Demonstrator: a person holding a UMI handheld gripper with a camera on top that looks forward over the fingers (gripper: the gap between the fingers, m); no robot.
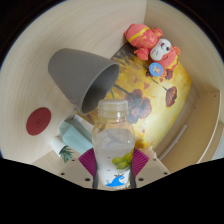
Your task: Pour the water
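My gripper (113, 160) is shut on a clear plastic water bottle (113, 135) with a white cap and a label showing green fruit and a blue figure. Both magenta pads (87, 158) press on its sides. The bottle stands upright between the fingers, over a round pale table (30, 70). Just beyond the bottle's cap lies a grey cup (80, 75) on its side, its open mouth turned toward the bottle. It rests against a yellow patterned box (150, 100).
A red and orange plush toy (152, 47) lies on the yellow box beyond the cup. A red round sticker (38, 121) sits on the table to the left. A small teal and white packet (72, 135) lies just left of the bottle.
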